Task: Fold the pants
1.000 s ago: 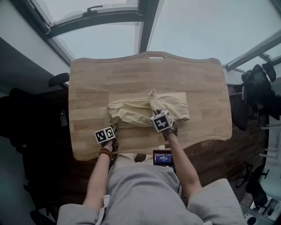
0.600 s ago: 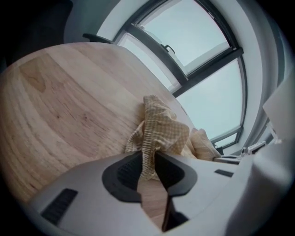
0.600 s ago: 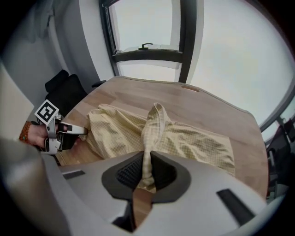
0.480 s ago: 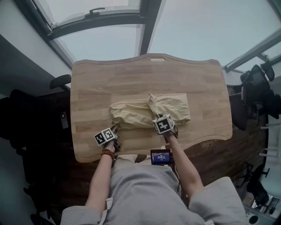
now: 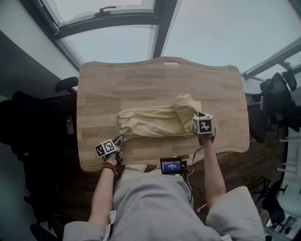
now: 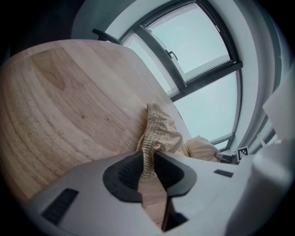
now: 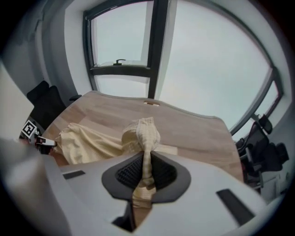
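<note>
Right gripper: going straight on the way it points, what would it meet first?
The pants bunched ahead of the right gripper, which is shut on them; past that fold, probably the table, though depth is unclear.

Pale wood table (image 5: 141,84) w/ wavy edges & a slot cut-out (image 5: 172,63) at its far side, set under big windows w/ dark frames (image 5: 160,28); latch handle (image 5: 107,8) on the left pane. Black office chairs on both sides: one at left (image 5: 65,84), more at right (image 5: 277,96). Small lit-screen device (image 5: 171,165) at table's near edge, cable (image 5: 194,157) by its right side. Dark wood floor (image 5: 235,164) beyond.
</note>
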